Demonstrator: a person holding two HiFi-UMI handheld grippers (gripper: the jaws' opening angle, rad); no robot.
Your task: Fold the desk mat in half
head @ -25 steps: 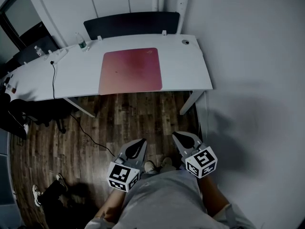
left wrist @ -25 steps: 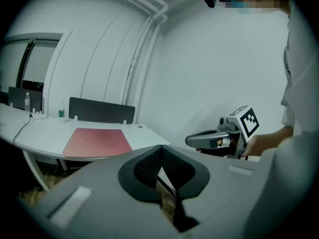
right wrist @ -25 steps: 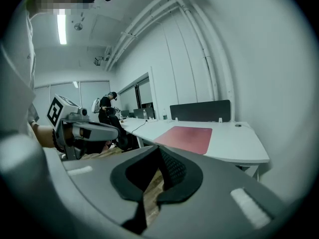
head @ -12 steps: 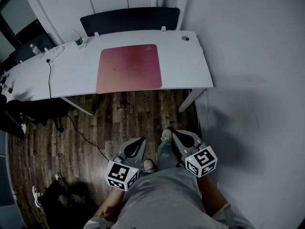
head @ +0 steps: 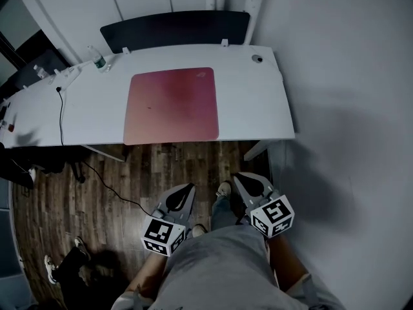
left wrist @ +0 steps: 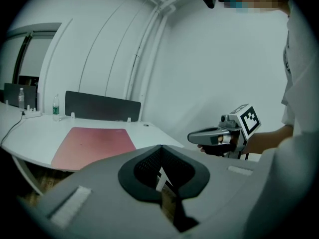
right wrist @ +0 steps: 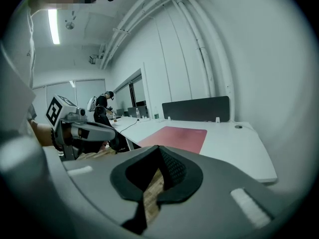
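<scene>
Desk point(head: 258, 108) has drawn nearer in the head view than a second ago. Left gripper point(head: 188, 188) and right gripper point(head: 240, 179) hang short of the desk, jaws together, empty. Desk mat point(head: 171, 105) lies flat at desk centre.

Recommended: open both grippers, take the near corners and lift evenly.

Only the right gripper view shows a bystander point(right wrist: 102, 108) beyond the desk's left end.

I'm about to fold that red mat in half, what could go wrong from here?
The red rectangular desk mat lies flat, so its thin edge may slide on the smooth white desk instead of lifting.
The left gripper and right gripper are both shut, short of the desk; reaching in unopened would just push the mat.
</scene>
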